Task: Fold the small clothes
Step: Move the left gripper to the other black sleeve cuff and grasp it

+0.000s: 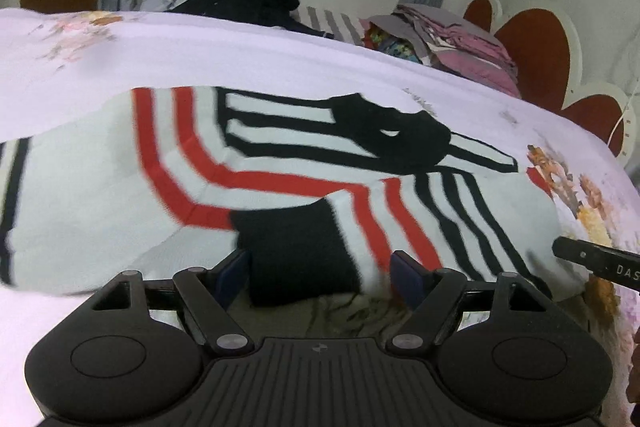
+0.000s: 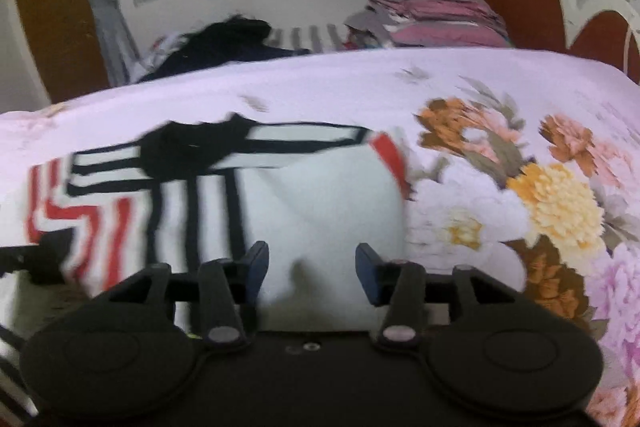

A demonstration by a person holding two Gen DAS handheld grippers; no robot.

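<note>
1. Now, in the left wrist view, the left gripper (image 1: 320, 277) stands with jaws spread on either side of the black cuff (image 1: 296, 251) of the striped sweater (image 1: 280, 163), which lies ahead on the floral bedspread (image 1: 240, 55); nothing is clamped.
2. Likewise, in the right wrist view, the right gripper (image 2: 312, 267) is spread over the sweater's white edge directly ahead. Judging by this, a fold is being set up; next, both should pinch and lift together.
</note>
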